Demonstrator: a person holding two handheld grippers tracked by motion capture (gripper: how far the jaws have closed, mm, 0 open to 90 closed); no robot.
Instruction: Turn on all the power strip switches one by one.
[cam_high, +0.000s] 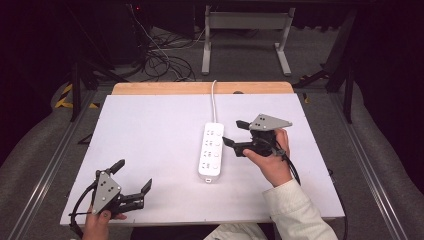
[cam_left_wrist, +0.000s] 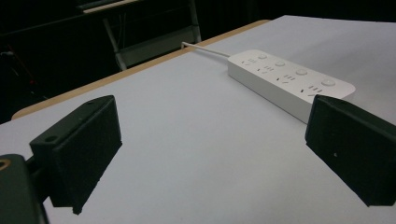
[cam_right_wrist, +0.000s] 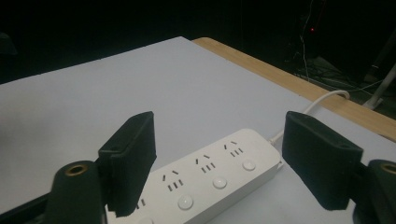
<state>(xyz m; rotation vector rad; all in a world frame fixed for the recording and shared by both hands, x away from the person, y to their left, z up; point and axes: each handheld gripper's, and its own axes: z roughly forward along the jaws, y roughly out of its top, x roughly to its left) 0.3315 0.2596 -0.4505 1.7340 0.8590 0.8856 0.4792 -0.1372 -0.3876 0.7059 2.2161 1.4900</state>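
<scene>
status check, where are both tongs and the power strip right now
Left tongs open, empty, near corner. Right tongs open beside power strip, not touching. Strip flat mid-table, nothing plugged in.

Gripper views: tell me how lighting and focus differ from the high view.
High view: evenly lit white table, dark surroundings. Left gripper view: dim, power strip fairly sharp, near jaws soft. Right gripper view: dim and bluish, black background, jaws slightly blurred.

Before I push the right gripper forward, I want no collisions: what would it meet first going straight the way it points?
Probably the white plastic power strip: it lies just ahead of the open right gripper, below its black fingers. Height above it is unclear.
</scene>
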